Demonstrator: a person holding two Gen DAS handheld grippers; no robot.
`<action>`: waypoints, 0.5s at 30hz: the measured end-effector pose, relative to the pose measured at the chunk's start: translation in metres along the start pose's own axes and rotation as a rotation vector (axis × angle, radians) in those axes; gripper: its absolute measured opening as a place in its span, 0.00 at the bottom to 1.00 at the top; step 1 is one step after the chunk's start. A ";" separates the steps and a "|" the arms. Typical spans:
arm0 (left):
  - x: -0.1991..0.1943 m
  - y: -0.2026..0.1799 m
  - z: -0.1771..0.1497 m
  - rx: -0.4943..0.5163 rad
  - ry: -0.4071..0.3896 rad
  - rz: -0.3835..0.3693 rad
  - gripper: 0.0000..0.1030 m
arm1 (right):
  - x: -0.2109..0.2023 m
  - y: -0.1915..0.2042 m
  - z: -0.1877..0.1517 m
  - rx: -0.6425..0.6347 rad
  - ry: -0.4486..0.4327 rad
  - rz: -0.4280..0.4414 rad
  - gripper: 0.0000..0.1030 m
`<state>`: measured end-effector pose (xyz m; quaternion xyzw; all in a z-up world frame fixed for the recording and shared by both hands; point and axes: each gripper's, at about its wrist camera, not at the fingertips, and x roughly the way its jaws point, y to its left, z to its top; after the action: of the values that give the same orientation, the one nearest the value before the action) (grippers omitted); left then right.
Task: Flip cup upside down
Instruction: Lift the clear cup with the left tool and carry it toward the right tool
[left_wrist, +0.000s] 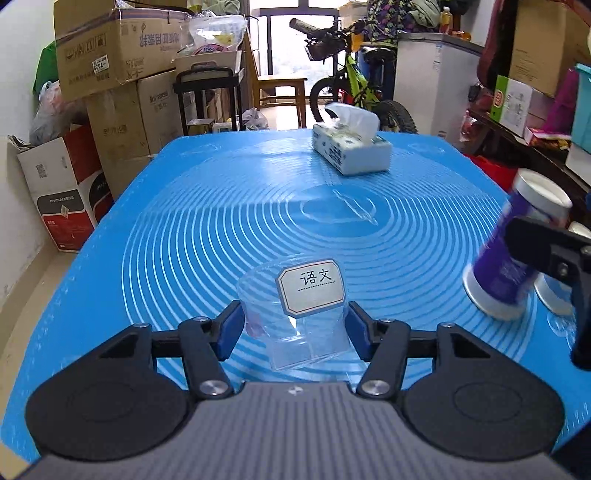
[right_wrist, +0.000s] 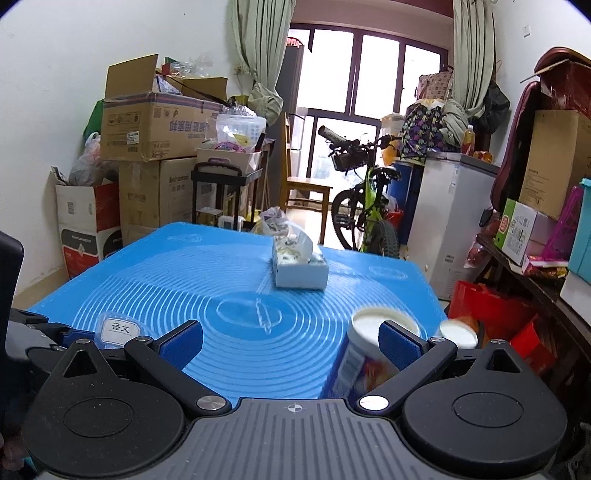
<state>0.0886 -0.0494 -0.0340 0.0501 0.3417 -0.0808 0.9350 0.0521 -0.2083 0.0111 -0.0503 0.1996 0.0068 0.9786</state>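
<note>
A clear plastic cup (left_wrist: 295, 317) with a white label sits between the fingers of my left gripper (left_wrist: 293, 326), mouth tilted up and away; the blue pads touch both its sides. It also shows in the right wrist view (right_wrist: 118, 328). A purple paper cup (left_wrist: 517, 251) stands tilted on the blue mat (left_wrist: 184, 229), blurred. In the right wrist view my right gripper (right_wrist: 291, 343) is wide open, and this cup (right_wrist: 369, 350) leans against its right finger pad (right_wrist: 400, 345). Another white cup (right_wrist: 458, 332) stands just behind it.
A tissue box (left_wrist: 351, 147) lies at the far middle of the mat. Cardboard boxes (left_wrist: 118, 48) stack up on the left beyond the table. A bicycle (right_wrist: 365, 210) and a white freezer (right_wrist: 450, 221) stand behind. A cluttered shelf (right_wrist: 535, 251) runs along the right.
</note>
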 end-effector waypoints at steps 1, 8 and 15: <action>-0.002 -0.003 -0.004 0.000 0.005 -0.004 0.59 | -0.004 0.000 -0.004 -0.001 0.005 0.001 0.98; -0.005 -0.018 -0.026 0.004 0.044 -0.030 0.59 | -0.018 -0.008 -0.036 0.007 0.079 0.002 0.98; 0.003 -0.021 -0.034 -0.011 0.062 -0.025 0.61 | -0.015 -0.017 -0.051 0.029 0.127 -0.004 0.98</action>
<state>0.0655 -0.0652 -0.0625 0.0434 0.3716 -0.0890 0.9231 0.0186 -0.2305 -0.0276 -0.0367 0.2613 -0.0011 0.9646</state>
